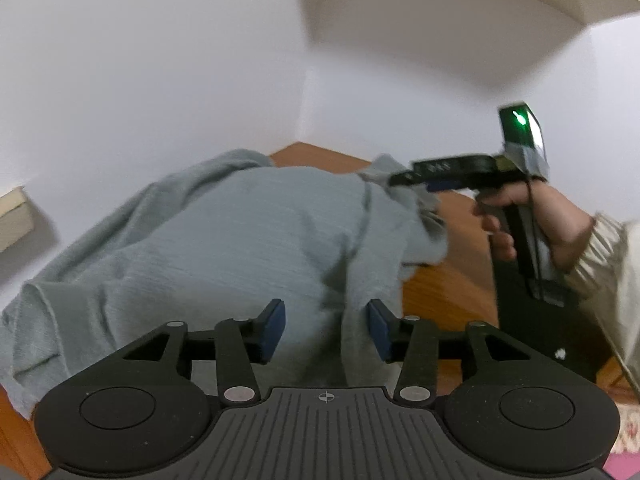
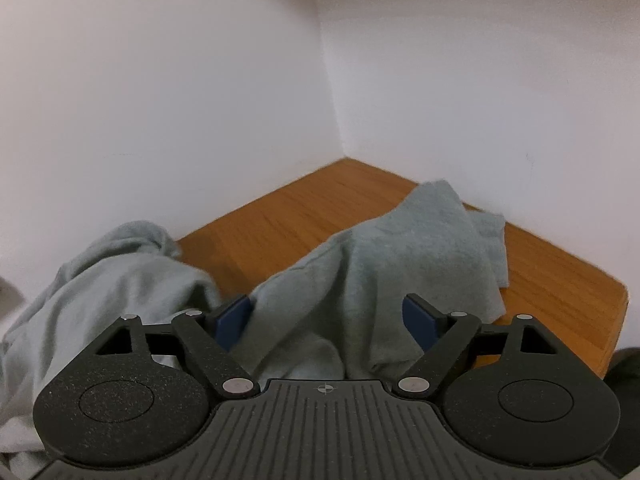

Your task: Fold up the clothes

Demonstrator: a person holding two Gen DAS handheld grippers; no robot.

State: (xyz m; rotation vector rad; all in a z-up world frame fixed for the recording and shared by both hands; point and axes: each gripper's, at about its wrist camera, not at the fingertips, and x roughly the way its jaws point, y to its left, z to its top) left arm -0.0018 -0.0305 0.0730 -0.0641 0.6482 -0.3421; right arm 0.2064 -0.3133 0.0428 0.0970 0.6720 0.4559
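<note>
left wrist view: the left gripper point(image 1: 326, 330) hangs with its pads apart over the pale green garment point(image 1: 224, 248), which lies rumpled on the wooden tabletop point(image 1: 452, 292) just ahead. off to its right, the right gripper point(image 1: 404, 178) is at a cloth corner.

right wrist view: the right gripper point(image 2: 330, 322) is spread wide, fabric bunched between the pads. best to pinch one layer at an edge and draw it taut.

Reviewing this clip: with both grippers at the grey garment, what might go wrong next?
1. The left gripper is open over bunched cloth of the grey garment, so it may pinch several layers.
2. The right gripper works near the wooden table edge; the cloth might slide off.
</note>
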